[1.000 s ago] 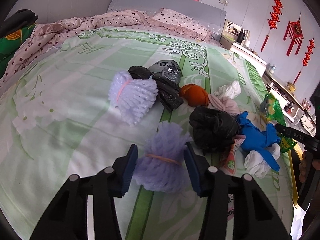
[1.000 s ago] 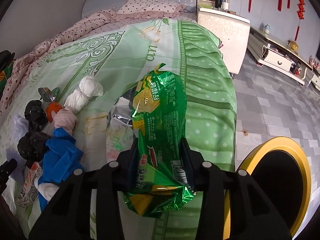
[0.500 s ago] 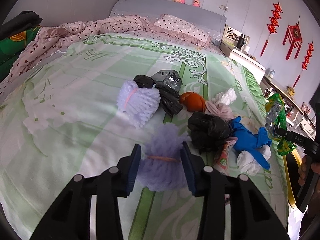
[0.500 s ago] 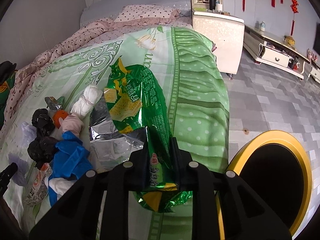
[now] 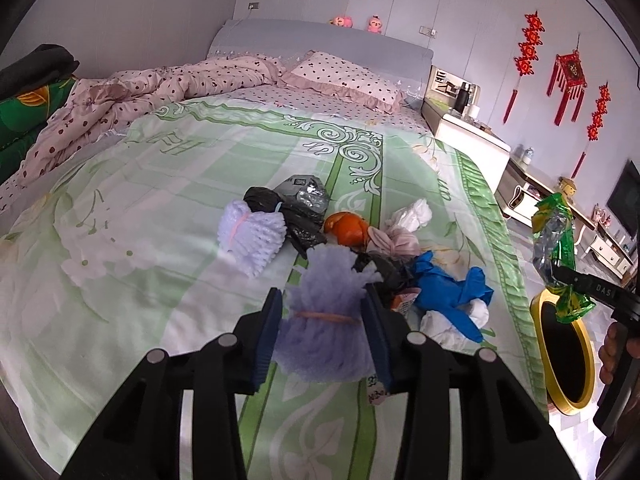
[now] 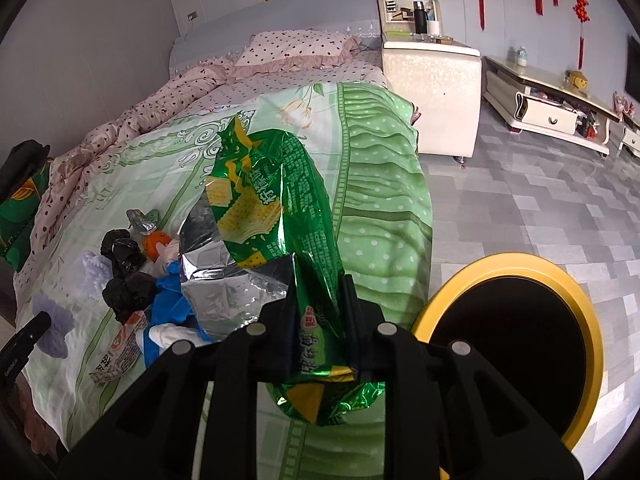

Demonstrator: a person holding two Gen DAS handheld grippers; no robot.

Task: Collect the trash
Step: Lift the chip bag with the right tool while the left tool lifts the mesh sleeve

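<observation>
My left gripper [image 5: 323, 294] is shut on a purple foam net bundle [image 5: 332, 272] tied with a rubber band and holds it above the green bedsheet [image 5: 168, 208]. In the right wrist view, my right gripper [image 6: 320, 292] is shut on the lower end of a green snack bag [image 6: 272, 200] that stands up, its silver inside showing. That bag [image 5: 556, 232] hangs past the bed's right edge, above a yellow-rimmed black bin [image 6: 500, 258] on the floor. On the bed lies a trash pile: a white foam net [image 5: 250, 232], black bags [image 5: 298, 228], an orange thing [image 5: 346, 228], a blue glove [image 5: 444, 288].
A pink spotted quilt [image 5: 132, 96] and pillow [image 5: 344, 76] lie at the head of the bed. A white nightstand [image 6: 432, 80] and a low cabinet [image 6: 552, 104] stand on the grey tiled floor [image 6: 540, 208]. A hand [image 5: 614, 352] holds the right gripper's handle.
The left gripper rose off the sheet with the purple foam net. The right gripper's jaws drew closer on the green bag and carried it up, away from the bed, nearer the bin.
</observation>
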